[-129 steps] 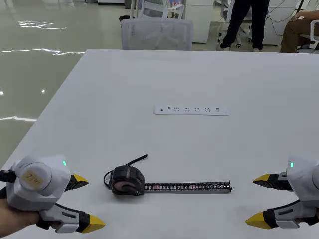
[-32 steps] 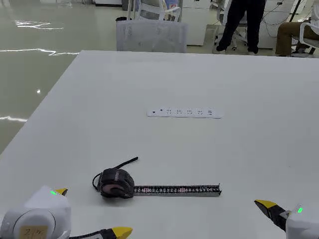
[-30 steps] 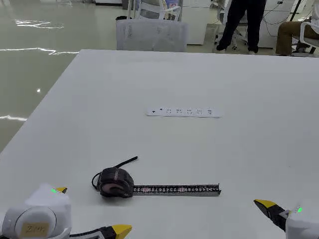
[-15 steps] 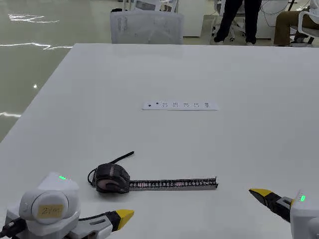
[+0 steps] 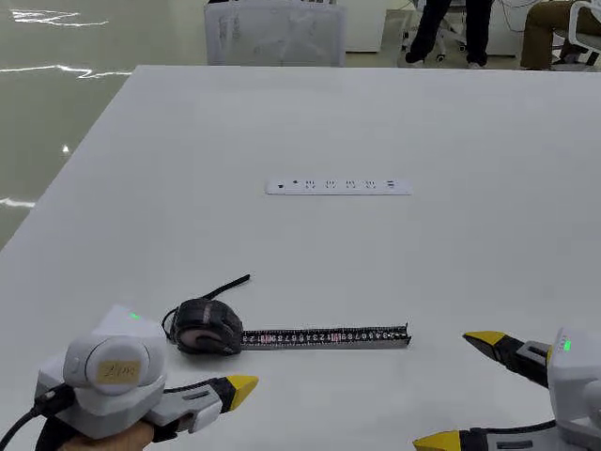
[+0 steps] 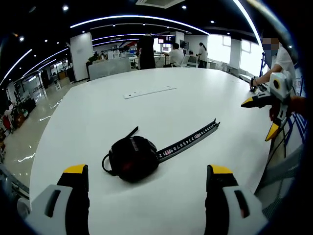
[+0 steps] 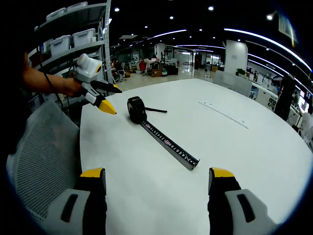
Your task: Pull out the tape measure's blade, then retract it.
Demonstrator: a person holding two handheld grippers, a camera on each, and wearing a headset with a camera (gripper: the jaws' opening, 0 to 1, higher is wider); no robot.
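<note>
we hold the left hand-held gripper [image 6: 147,170] spread wide on the near side of the tape measure [image 5: 200,326], not touching it. its blade [image 5: 324,336] lies pulled out rightward on the white counter [image 5: 376,122]. the right hand-held gripper [image 5: 460,389], also spread, hovers near the blade's tip, apart from it.

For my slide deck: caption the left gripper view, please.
Open left gripper faces black tape measure, blade extended across white table.
</note>
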